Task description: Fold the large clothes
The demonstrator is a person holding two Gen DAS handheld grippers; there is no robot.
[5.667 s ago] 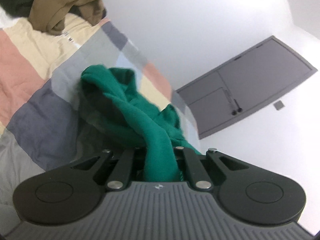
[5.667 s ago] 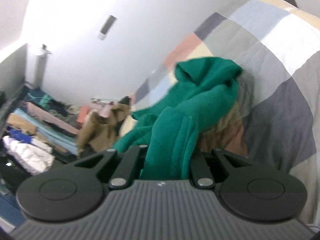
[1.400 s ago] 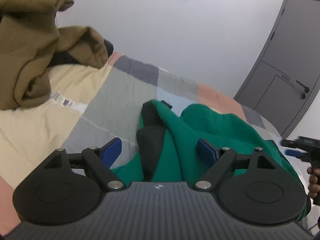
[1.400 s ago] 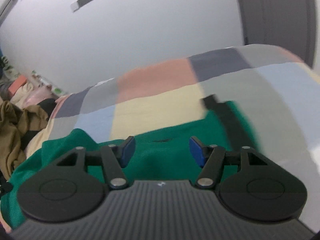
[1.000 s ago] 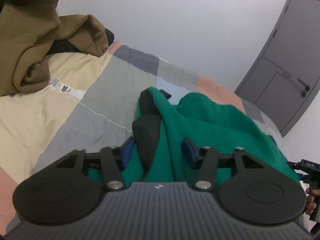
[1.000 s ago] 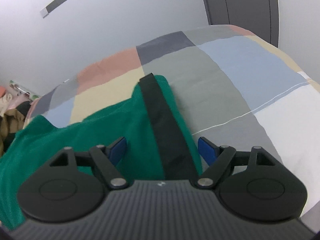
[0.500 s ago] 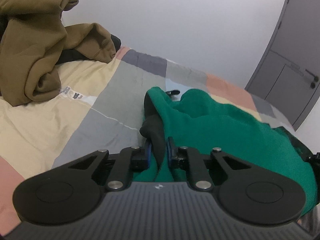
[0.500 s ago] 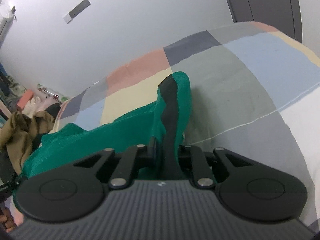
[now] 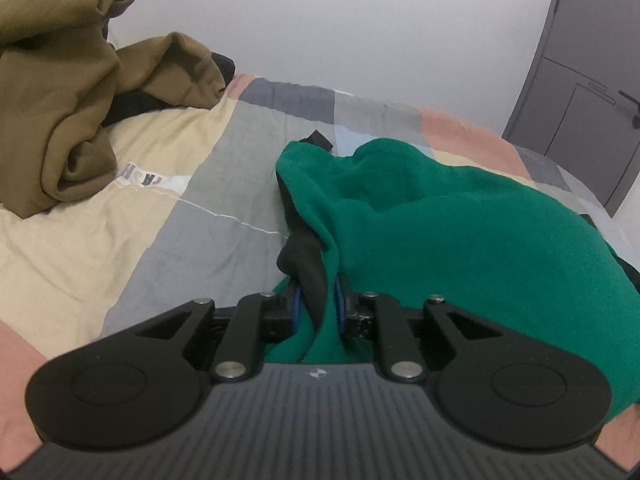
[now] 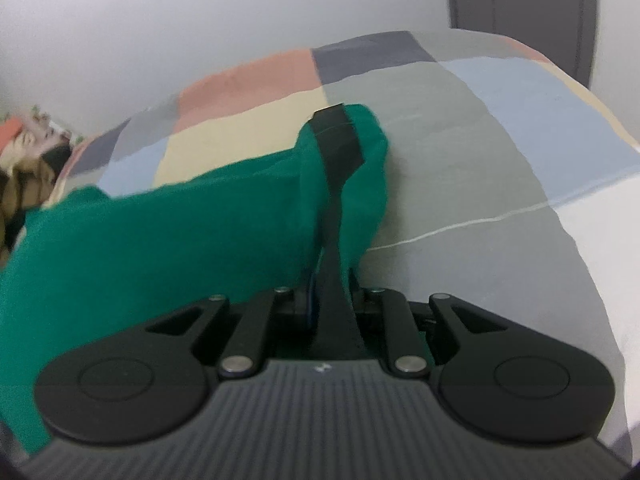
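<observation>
Green garment point(image 9: 460, 232) stretched between both grippers

Plenty of bare bed point(image 9: 168, 216) left of the green garment point(image 9: 460, 232); the brown clothes pile point(image 9: 60, 100) blocks the far left corner, wall right behind.

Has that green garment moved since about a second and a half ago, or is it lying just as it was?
Yes. The green garment lay flat on the patchwork quilt; now its black-striped edge is bunched up off it, pinched in both grippers.
</observation>
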